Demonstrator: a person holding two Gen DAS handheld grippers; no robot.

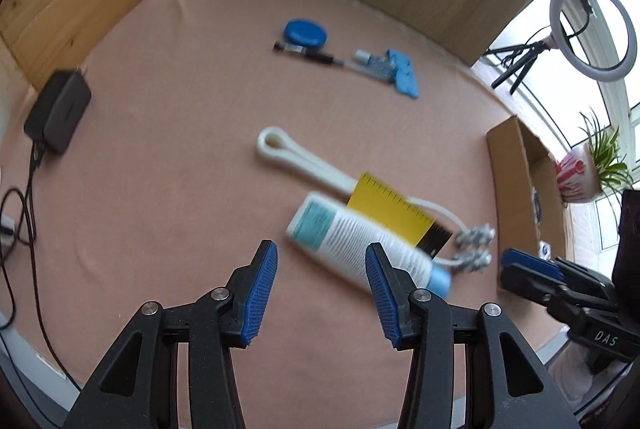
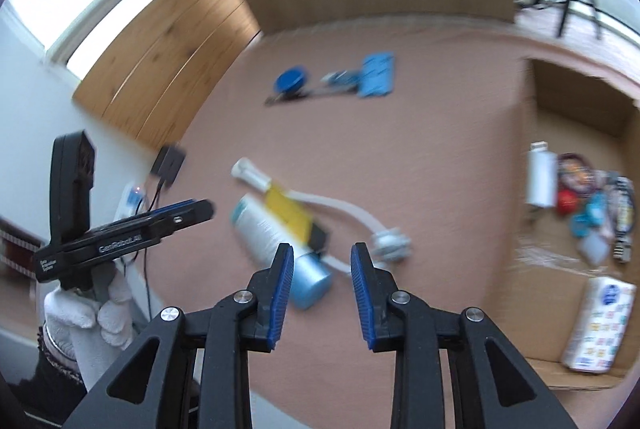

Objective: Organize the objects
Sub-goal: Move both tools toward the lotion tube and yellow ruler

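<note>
Cardboard box [image 2: 568, 313] with white bottle [image 2: 541, 181], tissue pack [image 2: 598, 325] inside

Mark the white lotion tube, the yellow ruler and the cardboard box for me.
White lotion tube [image 1: 360, 241]: left wrist view, on the middle of its printed body.
Yellow ruler [image 1: 390, 207]: left wrist view, on its yellow face.
Cardboard box [image 2: 532, 289]: right wrist view, on a bare part of its floor.
</note>
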